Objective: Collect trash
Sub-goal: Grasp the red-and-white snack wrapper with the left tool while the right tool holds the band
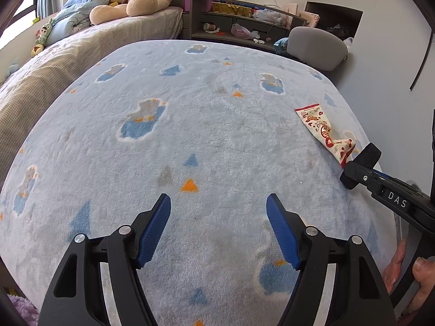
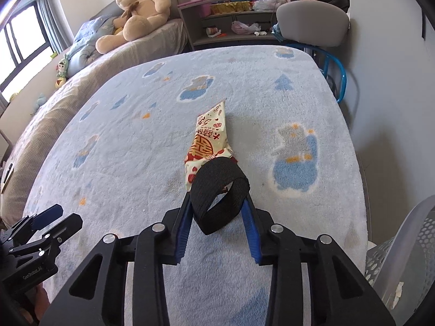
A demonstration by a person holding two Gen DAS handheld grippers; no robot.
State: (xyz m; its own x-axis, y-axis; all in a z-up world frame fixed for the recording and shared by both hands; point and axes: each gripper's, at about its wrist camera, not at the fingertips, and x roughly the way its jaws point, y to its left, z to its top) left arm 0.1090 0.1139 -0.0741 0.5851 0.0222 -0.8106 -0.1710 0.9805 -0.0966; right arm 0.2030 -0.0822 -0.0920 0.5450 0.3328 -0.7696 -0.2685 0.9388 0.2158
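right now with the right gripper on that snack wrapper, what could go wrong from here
The right gripper seems to have only the near end of the snack wrapper; a thin crinkly bag could slip out when lifted. A black strap loops across the fingertips and hides the contact, so a missed grip might go unnoticed. The fingertips sit low on the fluffy blanket and could pinch pile too.

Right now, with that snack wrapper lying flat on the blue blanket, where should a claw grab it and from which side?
Probably the crumpled near end of the snack wrapper, approached from the near side, low and along its length. The wrapper lies flat on the blanket with its far corner pointing away; only the bunched near end rises enough to pinch. The right claw is already at that end.
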